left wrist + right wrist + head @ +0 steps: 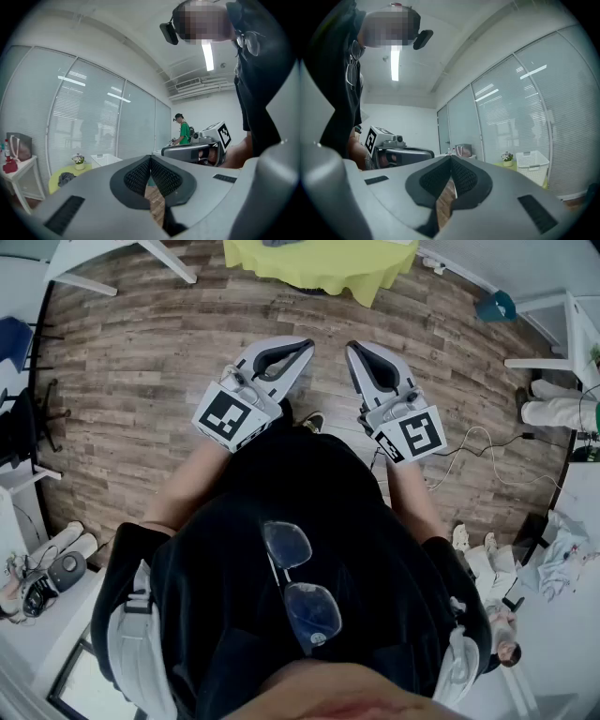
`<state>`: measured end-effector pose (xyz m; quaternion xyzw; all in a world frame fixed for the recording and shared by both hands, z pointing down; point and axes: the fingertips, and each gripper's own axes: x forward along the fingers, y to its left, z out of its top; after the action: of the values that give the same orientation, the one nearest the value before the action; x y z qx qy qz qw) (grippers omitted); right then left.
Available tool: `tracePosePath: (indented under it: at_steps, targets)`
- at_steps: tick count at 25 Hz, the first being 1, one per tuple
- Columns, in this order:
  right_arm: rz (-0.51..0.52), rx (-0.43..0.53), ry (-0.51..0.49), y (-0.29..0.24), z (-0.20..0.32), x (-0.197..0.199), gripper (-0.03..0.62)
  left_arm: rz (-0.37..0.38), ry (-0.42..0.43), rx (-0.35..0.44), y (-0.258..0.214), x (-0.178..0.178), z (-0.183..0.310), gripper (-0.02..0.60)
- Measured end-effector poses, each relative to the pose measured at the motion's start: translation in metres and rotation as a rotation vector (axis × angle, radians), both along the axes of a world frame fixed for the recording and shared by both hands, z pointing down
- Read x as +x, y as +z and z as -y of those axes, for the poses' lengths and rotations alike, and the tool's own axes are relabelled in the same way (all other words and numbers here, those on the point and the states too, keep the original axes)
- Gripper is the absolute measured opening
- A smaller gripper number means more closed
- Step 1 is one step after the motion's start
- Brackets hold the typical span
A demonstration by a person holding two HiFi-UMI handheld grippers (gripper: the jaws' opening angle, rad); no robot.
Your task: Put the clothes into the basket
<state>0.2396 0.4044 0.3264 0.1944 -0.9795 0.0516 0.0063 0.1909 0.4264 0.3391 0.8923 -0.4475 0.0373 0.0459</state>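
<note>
Wood floor (141, 381) covers the room. A yellow-draped surface (309, 268) stands ahead of the person, well apart from both grippers. A white basket (532, 164) sits on it, with a dark garment (65, 178) lying near the basket. Left gripper (300, 343) and right gripper (354, 348) are side by side, jaws pressed together, nothing between them.

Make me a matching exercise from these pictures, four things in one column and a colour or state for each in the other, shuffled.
Things:
1. basket
2. table
3. garment on the table
4. left hand-held gripper

Colour or state:
A. shut, nothing held
B. yellow
C. white
D. dark grey

Pairs: 1-C, 2-B, 3-D, 4-A
</note>
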Motion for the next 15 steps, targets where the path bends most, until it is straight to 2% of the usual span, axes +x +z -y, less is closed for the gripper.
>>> tracePosePath:
  at_steps: [8, 15]
  targets:
    - [0.000, -0.002, -0.008, 0.000, -0.004, 0.002, 0.025, 0.001, -0.014, 0.000, -0.001, -0.001, -0.004, 0.011]
    - [0.007, -0.001, -0.006, -0.006, -0.002, -0.008, 0.026, 0.006, -0.040, 0.001, -0.008, -0.017, -0.004, 0.011]
